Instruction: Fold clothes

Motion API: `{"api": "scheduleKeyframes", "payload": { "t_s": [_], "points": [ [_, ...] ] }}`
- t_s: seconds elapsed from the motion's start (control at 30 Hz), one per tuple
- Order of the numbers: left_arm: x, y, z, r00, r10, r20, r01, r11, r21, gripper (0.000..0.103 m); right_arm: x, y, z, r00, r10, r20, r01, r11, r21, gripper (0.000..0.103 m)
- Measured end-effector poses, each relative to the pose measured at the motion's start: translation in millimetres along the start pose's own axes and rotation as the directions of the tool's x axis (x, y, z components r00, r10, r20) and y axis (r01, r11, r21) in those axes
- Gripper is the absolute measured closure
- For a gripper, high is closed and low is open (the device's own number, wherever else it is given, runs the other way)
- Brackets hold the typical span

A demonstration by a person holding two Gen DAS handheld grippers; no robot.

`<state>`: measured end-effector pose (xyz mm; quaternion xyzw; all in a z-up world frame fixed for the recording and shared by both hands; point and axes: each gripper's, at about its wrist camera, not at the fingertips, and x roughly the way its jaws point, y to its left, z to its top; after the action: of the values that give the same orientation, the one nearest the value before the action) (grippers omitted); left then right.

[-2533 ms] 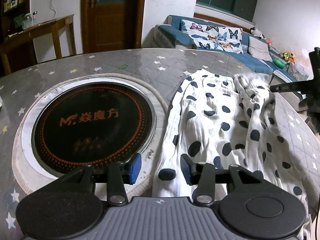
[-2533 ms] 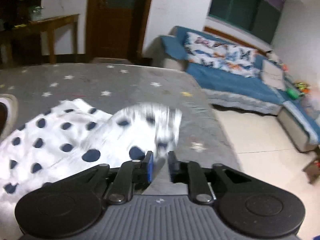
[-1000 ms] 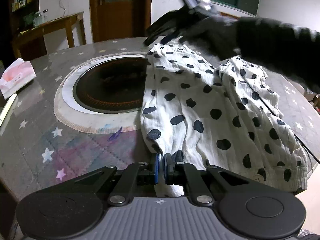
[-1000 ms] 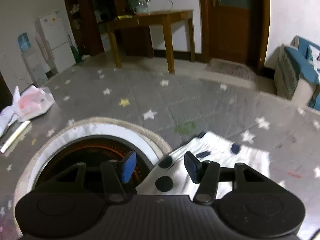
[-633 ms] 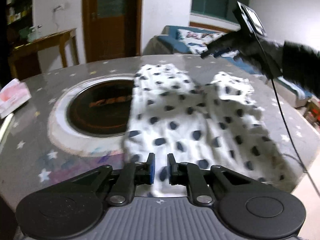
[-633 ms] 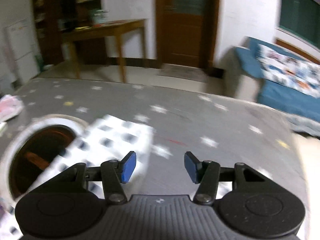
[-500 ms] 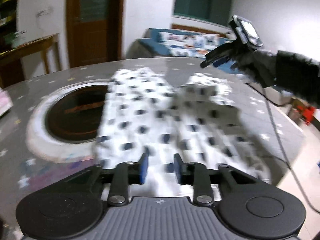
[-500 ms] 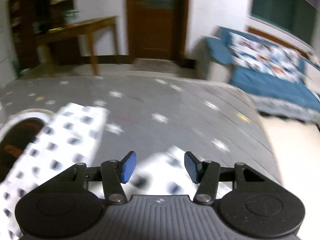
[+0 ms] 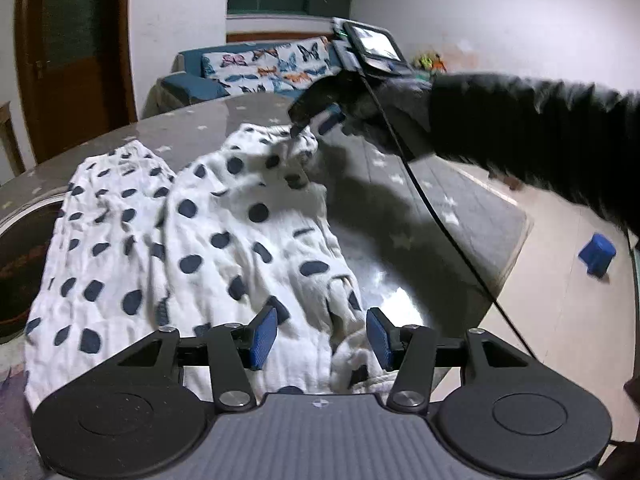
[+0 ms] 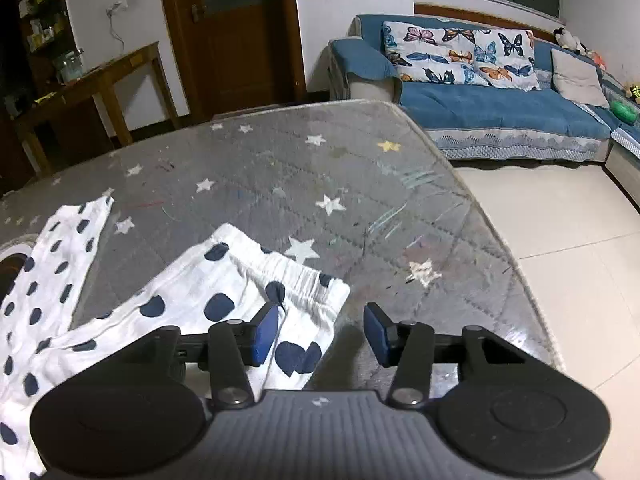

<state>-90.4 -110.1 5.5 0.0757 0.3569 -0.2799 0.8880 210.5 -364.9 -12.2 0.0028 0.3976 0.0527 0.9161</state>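
Observation:
White trousers with dark blue dots (image 9: pixel 208 240) lie spread on the grey star-patterned table (image 9: pixel 404 196). My left gripper (image 9: pixel 322 336) is open and empty, just over the garment's near right edge. In the left wrist view, my right gripper (image 9: pixel 320 122) hovers at the far corner of the cloth, held by a black-sleeved arm. In the right wrist view, the right gripper (image 10: pixel 320 334) is open and empty above the elastic waistband corner (image 10: pixel 304 280) of the trousers (image 10: pixel 192 300).
A round dark cooktop (image 9: pixel 20 256) is set in the table at the left, partly under the cloth. The table edge (image 10: pixel 516 264) runs close on the right, with tiled floor beyond. A blue sofa (image 10: pixel 480 108) and a wooden side table (image 10: pixel 100 80) stand behind.
My left gripper let go of the cloth edge and opened, then swung right along the garment. My right gripper, open throughout, moved from the far left leg to the right corner of the cloth.

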Motion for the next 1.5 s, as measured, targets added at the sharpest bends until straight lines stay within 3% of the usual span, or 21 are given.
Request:
{"api": "scheduleKeyframes", "payload": {
  "t_s": [0.1,0.17,0.33,0.4,0.67,0.83,0.97,1.17,1.27,1.37,1.5],
  "points": [
    [9,-7,-2,1.0,-0.007,-0.024,0.008,1.0,0.023,0.052,7,-1,-5,1.0,0.001,0.0,-0.001,1.0,0.008,0.058],
    [15,-10,-3,0.999,-0.011,-0.041,0.012,1.0,0.028,0.06,12,-2,-8,1.0,0.002,0.0,-0.002,1.0,0.013,0.067],
    [22,-11,-4,0.998,-0.02,-0.062,0.023,0.999,0.036,0.091,11,-3,-7,1.0,-0.003,0.018,0.003,1.0,0.01,0.089],
    [14,-5,-2,0.998,-0.056,-0.043,0.057,0.998,0.02,0.094,5,-2,-6,0.999,-0.015,0.04,0.015,1.0,0.001,0.095],
    [-21,9,-6,0.97,-0.24,0.035,0.239,0.971,0.019,0.095,-43,-13,7,0.978,-0.138,0.156,0.152,0.984,-0.087,0.096],
    [-11,9,-11,0.969,-0.248,0.0,0.248,0.968,0.022,0.092,-32,-32,-8,0.973,-0.221,0.061,0.226,0.969,-0.099,0.089],
    [-17,14,-11,0.969,-0.246,0.015,0.245,0.969,0.031,0.089,-30,-34,-21,0.967,-0.251,0.04,0.254,0.96,-0.12,0.085],
    [-33,26,-7,0.981,-0.18,0.073,0.179,0.984,0.02,0.086,-55,-20,-27,0.99,-0.124,0.063,0.13,0.984,-0.121,0.078],
    [-38,46,-5,0.991,-0.096,0.089,0.1,0.994,-0.04,0.086,-56,-3,-33,0.998,-0.025,0.049,0.031,0.991,-0.134,0.076],
    [-38,73,-8,0.997,0.01,0.079,-0.001,0.994,-0.107,0.086,-49,14,-37,0.998,0.051,0.032,-0.045,0.988,-0.151,0.067],
    [-39,104,-14,0.988,0.148,0.045,-0.138,0.975,-0.174,0.086,-32,27,-40,0.997,0.081,0.009,-0.079,0.985,-0.154,0.067]
  ]
}}
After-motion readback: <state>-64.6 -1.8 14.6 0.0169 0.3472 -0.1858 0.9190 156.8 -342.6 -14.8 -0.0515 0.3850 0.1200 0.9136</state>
